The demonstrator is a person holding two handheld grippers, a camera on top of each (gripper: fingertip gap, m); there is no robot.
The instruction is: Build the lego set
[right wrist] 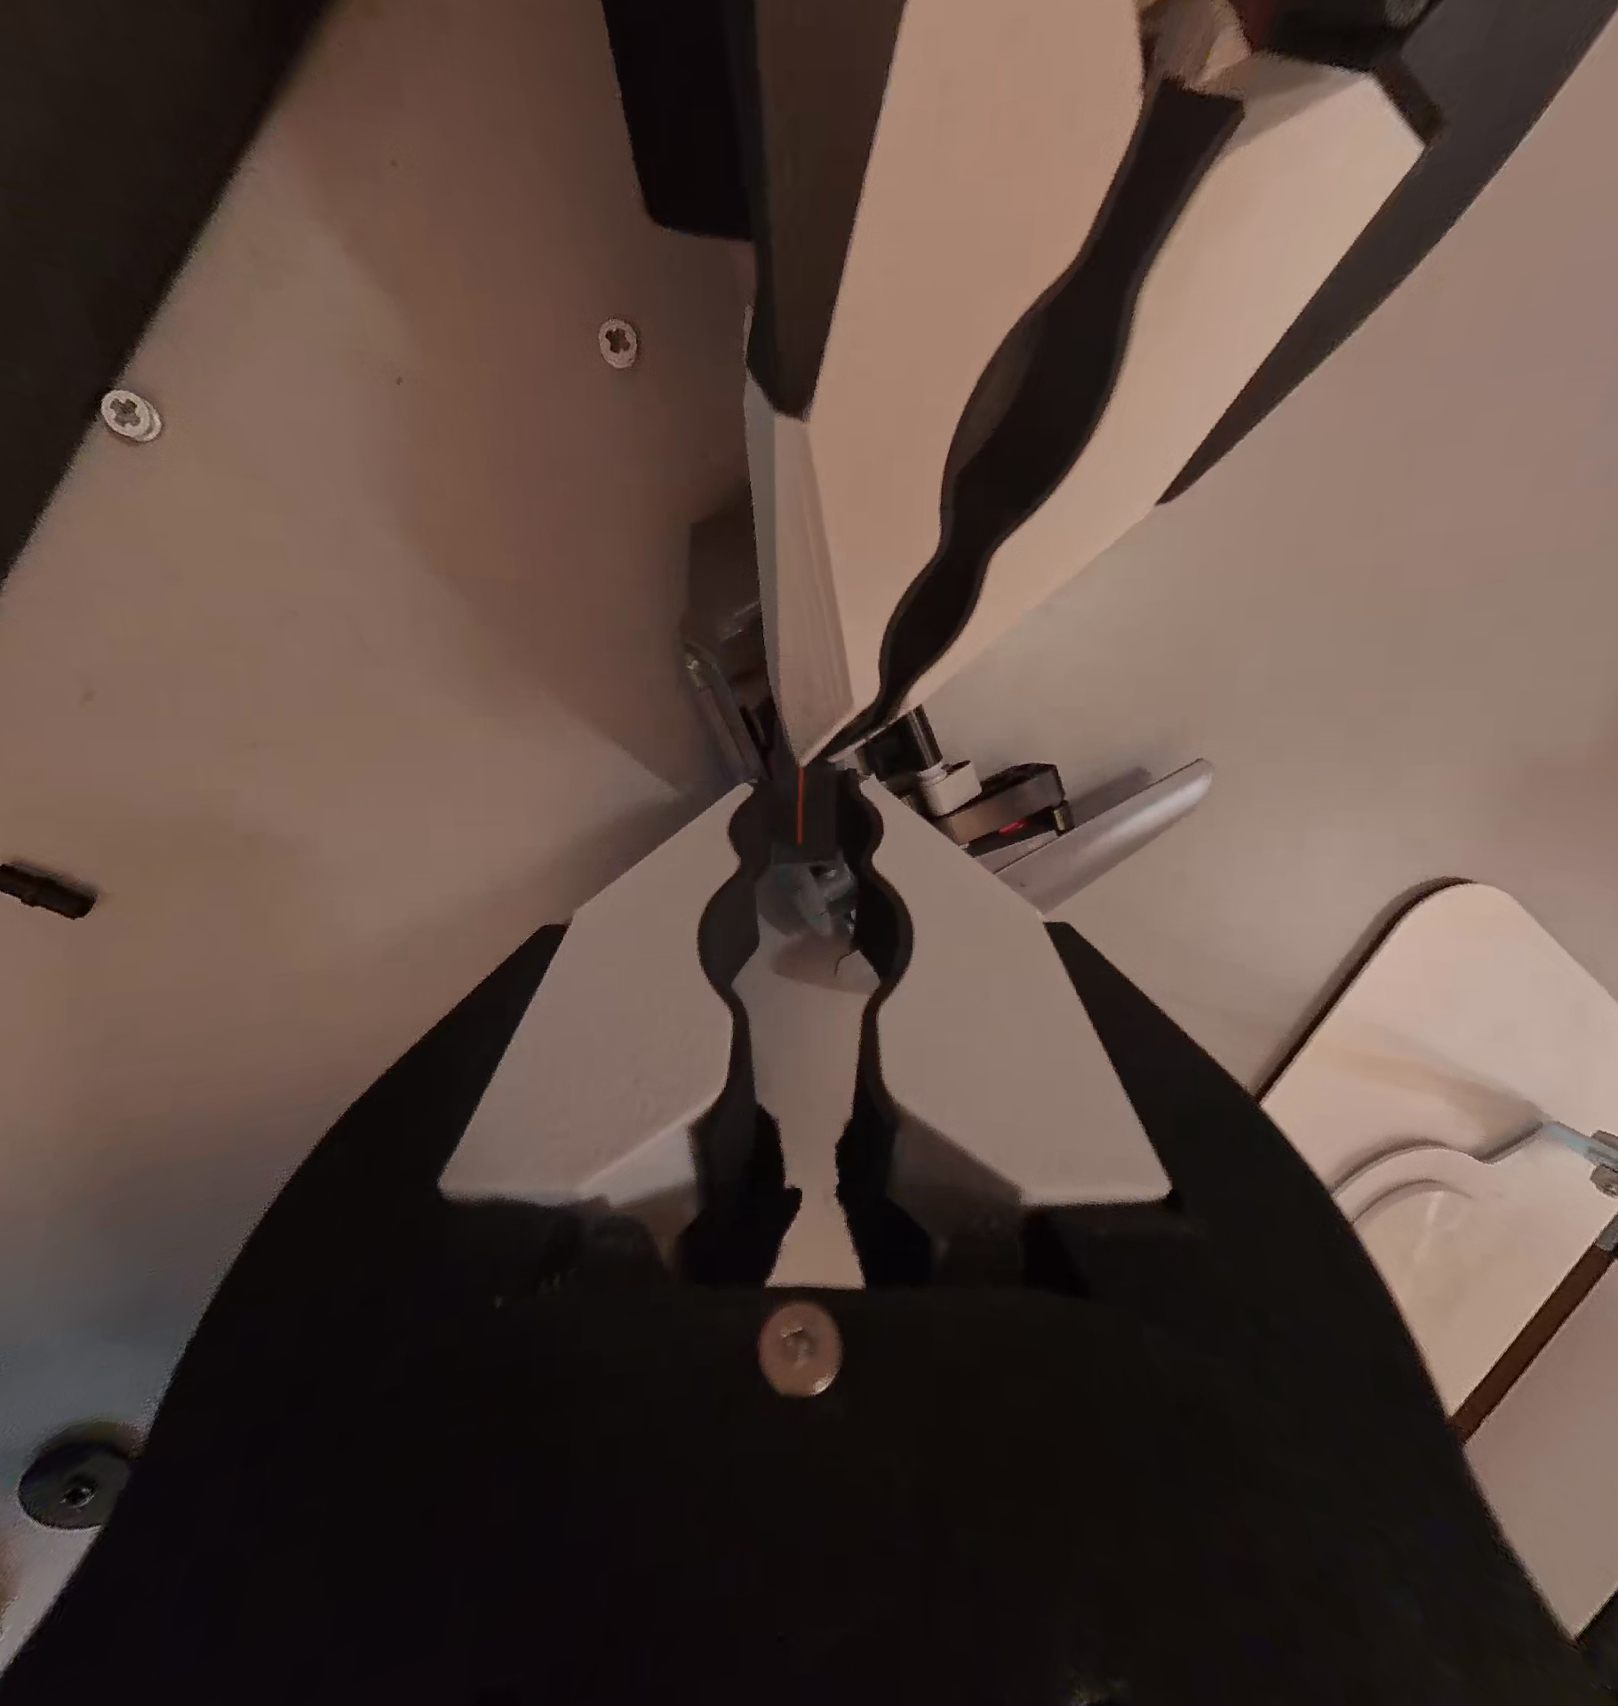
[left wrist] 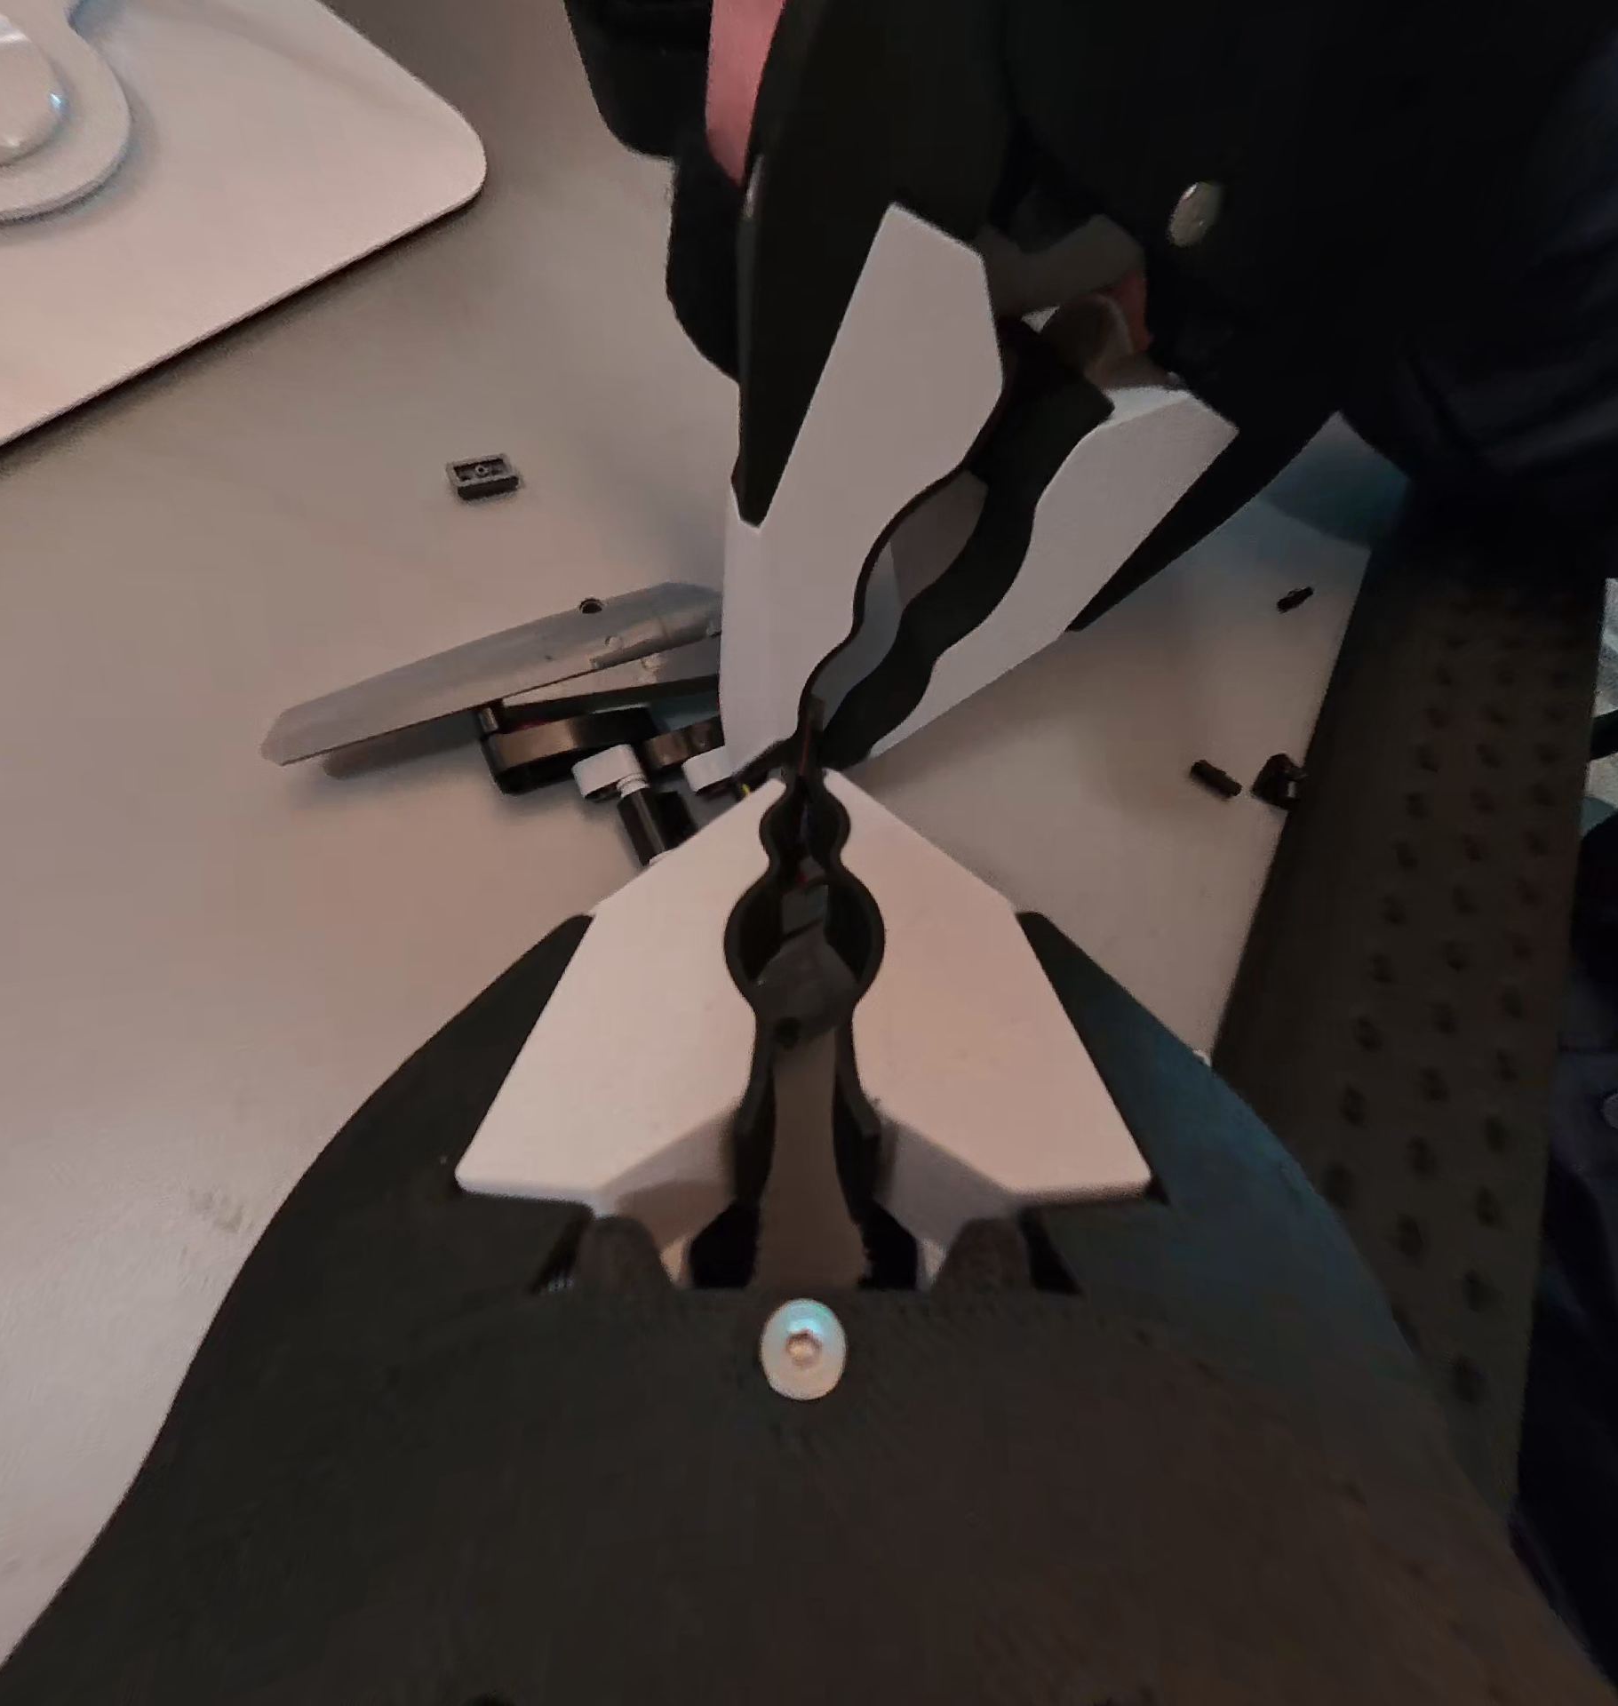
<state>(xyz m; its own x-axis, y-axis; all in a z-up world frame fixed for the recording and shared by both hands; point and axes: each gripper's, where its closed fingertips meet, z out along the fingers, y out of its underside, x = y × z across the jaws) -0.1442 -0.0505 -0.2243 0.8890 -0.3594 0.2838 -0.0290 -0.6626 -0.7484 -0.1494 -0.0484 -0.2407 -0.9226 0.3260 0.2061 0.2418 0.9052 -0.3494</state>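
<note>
The lego model lies on the pale table (left wrist: 140,831): a grey wing panel (left wrist: 509,674) over black beams and white bushes (left wrist: 602,771). It also shows in the right wrist view (right wrist: 1128,812). My right gripper (right wrist: 805,794) is shut on a black part of the model with a thin orange line (right wrist: 800,803). In the left wrist view it comes down from above (left wrist: 814,738). My left gripper (left wrist: 800,785) is shut, its tips right against the right gripper's tips at the model's near end. In the right wrist view its closed tips (right wrist: 846,729) sit beside a black axle (right wrist: 906,738).
A small dark plate (left wrist: 482,477) lies alone behind the model. Small black pins (left wrist: 1216,778) lie near the table's right edge, beside a black perforated mat (left wrist: 1414,831). A white tray (left wrist: 232,231) stands at the back left. Another black pin (right wrist: 39,891) lies on the table. Less than 4 cm separates the two grippers' tips. The small dark plate (left wrist: 482,477) is about 10 cm from my right fingertips.
</note>
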